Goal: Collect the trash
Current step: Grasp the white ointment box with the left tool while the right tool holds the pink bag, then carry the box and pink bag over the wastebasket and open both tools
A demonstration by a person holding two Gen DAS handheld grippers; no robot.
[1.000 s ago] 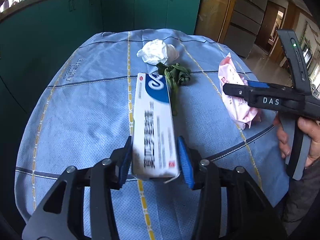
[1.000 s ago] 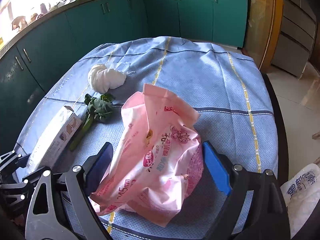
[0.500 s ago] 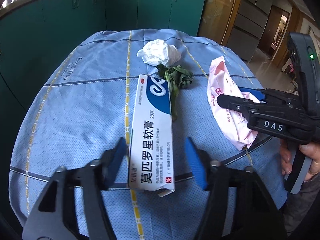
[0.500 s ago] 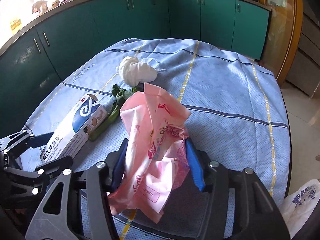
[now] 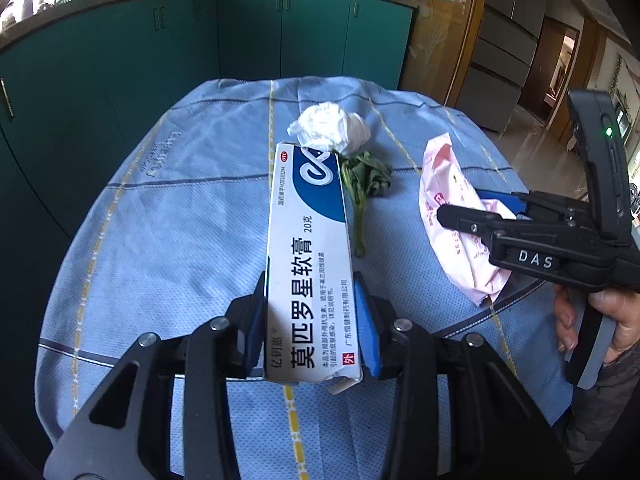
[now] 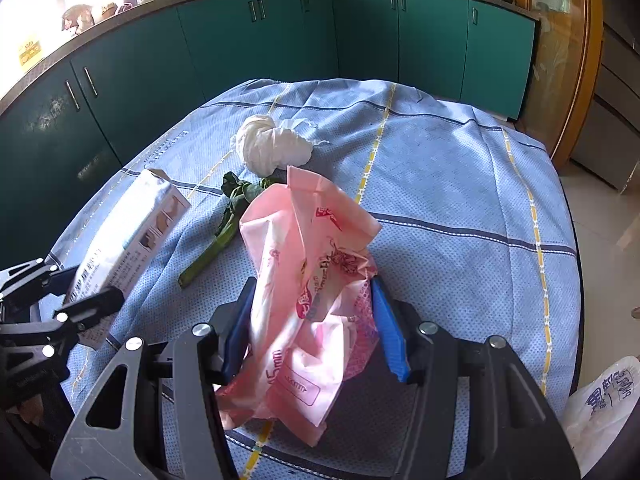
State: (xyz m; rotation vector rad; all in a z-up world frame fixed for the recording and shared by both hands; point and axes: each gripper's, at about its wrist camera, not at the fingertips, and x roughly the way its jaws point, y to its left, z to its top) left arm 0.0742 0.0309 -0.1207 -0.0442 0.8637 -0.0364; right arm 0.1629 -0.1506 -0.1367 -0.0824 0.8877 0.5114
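Observation:
My left gripper (image 5: 310,320) is shut on a white and blue ointment box (image 5: 308,248), held lifted above the blue tablecloth (image 5: 180,220). The box also shows at the left of the right wrist view (image 6: 132,232). My right gripper (image 6: 316,320) is shut on a crumpled pink plastic bag (image 6: 312,276), raised off the cloth; the bag also shows in the left wrist view (image 5: 452,216). A white crumpled tissue (image 5: 330,128) and a wilted green leaf stalk (image 5: 362,188) lie on the cloth beyond, also in the right wrist view: tissue (image 6: 276,146), leaf (image 6: 228,216).
The table is round, covered by the cloth (image 6: 460,184). Green kitchen cabinets (image 5: 160,52) curve behind it. A white plastic bag (image 6: 600,404) sits below the table's right edge. Tiled floor and a wooden door frame (image 5: 460,40) lie to the right.
The left jaws opened around the box, then shut on it and lifted it. The right jaws closed on the pink bag and raised it.

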